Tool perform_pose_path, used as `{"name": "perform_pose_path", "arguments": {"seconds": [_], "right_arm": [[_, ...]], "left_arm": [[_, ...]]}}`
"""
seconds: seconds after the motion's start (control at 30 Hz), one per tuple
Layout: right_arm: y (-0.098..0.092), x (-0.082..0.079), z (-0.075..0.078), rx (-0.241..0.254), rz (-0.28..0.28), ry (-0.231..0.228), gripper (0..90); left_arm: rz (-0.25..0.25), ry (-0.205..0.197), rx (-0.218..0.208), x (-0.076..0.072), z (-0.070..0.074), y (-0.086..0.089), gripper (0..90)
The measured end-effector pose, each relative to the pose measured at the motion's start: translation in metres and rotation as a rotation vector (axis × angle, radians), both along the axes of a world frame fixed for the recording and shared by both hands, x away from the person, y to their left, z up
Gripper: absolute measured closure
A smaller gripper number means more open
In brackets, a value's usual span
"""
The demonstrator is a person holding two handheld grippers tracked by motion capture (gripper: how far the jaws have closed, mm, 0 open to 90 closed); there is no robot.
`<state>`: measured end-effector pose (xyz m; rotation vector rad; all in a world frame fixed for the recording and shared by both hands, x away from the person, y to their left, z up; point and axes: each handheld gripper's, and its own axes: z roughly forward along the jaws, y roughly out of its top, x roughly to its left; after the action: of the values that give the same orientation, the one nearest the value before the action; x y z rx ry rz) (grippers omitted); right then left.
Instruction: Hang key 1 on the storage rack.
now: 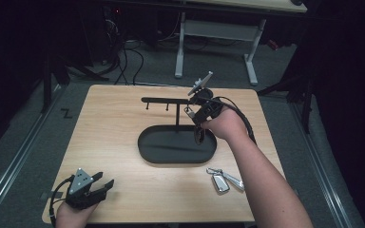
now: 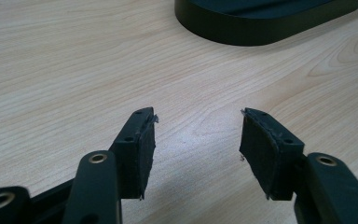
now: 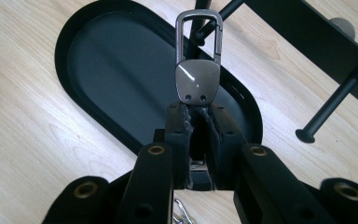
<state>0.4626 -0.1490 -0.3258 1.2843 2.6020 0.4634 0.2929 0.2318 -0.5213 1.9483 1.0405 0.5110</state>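
Key fob (image 3: 196,83) with a silver carabiner clip (image 3: 199,35) sits clamped in the right hand-held gripper (image 3: 197,114), jaws nearly closed on the fob's lower end, clip loop pointing away from the hand. Held that way so the open loop leads, likely to slip it over a peg (image 3: 332,103) of the black key stand. In the right gripper view the clip top lies just at the stand's upright post (image 3: 200,9); touching or just in front of it, can't tell from this angle. In the high view the right hand-held gripper (image 1: 200,111) is up by the right end of the crossbar (image 1: 166,100), above the oval tray base (image 1: 145,151).

Second key set (image 1: 223,178), metal fob with ring, lies flat on the table (image 1: 109,137) near the right forearm, well apart from the tray, probably waiting its turn.

Left hand-held gripper (image 1: 97,186) rests at the near left corner of the table, jaws wide apart, nothing between the pads (image 2: 142,149); parked out of the way, tray edge (image 2: 261,32) far ahead of it.

No brand, label or writing readable on fob, stand or grippers; two small rivets on the fob face only.
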Motion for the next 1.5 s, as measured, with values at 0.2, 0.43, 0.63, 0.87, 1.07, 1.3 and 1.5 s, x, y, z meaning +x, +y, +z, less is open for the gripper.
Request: {"name": "perform_pose_path", "arguments": {"seconds": [0.2, 0.43, 0.63, 0.87, 1.07, 1.3, 1.5], "right_arm": [[-0.001, 0.004, -0.002, 0.007, -0.015, 0.004, 80.3], [0.002, 0.008, -0.01, -0.004, -0.017, 0.004, 80.2], [0.005, 0.012, -0.015, -0.007, -0.026, 0.0, 80.1], [0.006, 0.018, -0.02, -0.005, -0.054, -0.013, 79.9], [0.01, 0.021, -0.028, -0.018, -0.061, -0.021, 79.6], [0.013, 0.02, -0.033, -0.006, -0.071, -0.015, 74.7], [0.011, 0.011, -0.032, 0.002, -0.055, -0.02, 68.7]], "left_arm": [[-0.002, 0.001, -0.002, 0.0, 0.0, -0.001, 45.3], [-0.007, 0.003, 0.002, 0.0, 0.0, -0.002, 45.3], [-0.007, 0.007, -0.002, 0.0, 0.0, -0.001, 45.3], [-0.011, 0.008, 0.004, 0.0, -0.001, -0.002, 45.3], [-0.014, 0.012, 0.003, -0.001, 0.0, -0.002, 45.3], [-0.011, 0.009, -0.001, 0.0, -0.001, -0.002, 45.3], [-0.014, 0.012, 0.001, 0.0, -0.001, -0.002, 45.3]]}}
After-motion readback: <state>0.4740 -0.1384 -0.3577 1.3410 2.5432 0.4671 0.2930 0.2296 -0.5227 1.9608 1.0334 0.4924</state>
